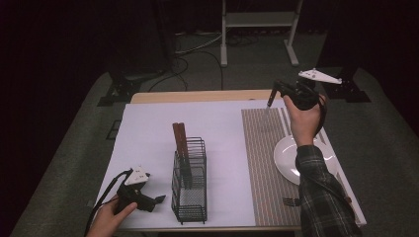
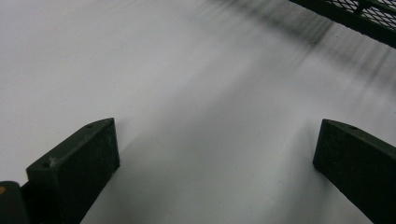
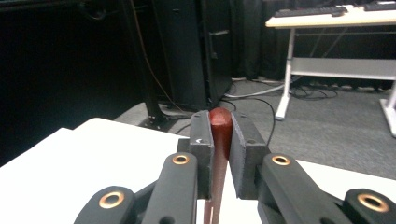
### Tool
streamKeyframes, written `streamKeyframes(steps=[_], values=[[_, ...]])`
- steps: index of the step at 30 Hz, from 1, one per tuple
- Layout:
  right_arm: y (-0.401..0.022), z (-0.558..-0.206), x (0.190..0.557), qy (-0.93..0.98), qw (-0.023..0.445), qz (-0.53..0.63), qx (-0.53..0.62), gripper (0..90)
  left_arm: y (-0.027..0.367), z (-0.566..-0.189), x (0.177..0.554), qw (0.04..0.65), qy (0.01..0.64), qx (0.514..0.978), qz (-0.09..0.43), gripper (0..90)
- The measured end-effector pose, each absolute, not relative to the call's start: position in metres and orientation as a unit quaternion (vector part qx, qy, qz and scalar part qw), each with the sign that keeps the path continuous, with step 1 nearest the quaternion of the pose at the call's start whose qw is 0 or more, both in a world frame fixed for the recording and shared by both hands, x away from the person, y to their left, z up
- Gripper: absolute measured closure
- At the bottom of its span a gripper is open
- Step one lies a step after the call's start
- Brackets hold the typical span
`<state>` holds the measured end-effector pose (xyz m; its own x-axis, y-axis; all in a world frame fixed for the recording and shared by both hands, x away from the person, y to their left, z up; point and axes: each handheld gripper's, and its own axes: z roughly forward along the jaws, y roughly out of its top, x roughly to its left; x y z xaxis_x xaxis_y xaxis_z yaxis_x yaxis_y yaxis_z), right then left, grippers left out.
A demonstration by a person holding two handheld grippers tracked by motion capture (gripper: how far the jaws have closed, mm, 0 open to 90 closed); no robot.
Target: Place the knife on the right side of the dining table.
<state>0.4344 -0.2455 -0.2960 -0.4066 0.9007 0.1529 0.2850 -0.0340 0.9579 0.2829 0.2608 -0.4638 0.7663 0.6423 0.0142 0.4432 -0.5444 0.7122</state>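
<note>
In the right gripper view, the right gripper [image 3: 220,140] clamps the rounded end of a reddish-brown wooden-handled utensil [image 3: 220,128]. The high view places it raised over the far right striped placemat [image 1: 264,158], beyond a white round plate [image 1: 286,158]. The left gripper [image 2: 215,163] rests wide apart on the white table cover [image 2: 187,70], near-left of a black wire caddy [image 1: 190,190].

I find no legible text, label, brand or number on anything before me. My inspection records no signs.
</note>
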Motion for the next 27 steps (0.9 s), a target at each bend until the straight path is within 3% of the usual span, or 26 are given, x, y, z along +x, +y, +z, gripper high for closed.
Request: streamKeyframes(steps=[27], values=[[-0.265, -0.332, 0.449, 0.623, 0.285, 0.522, 0.508, 79.3, 0.261, -0.464, 0.283, 0.361, 0.313, 0.868, 0.138, 0.0]])
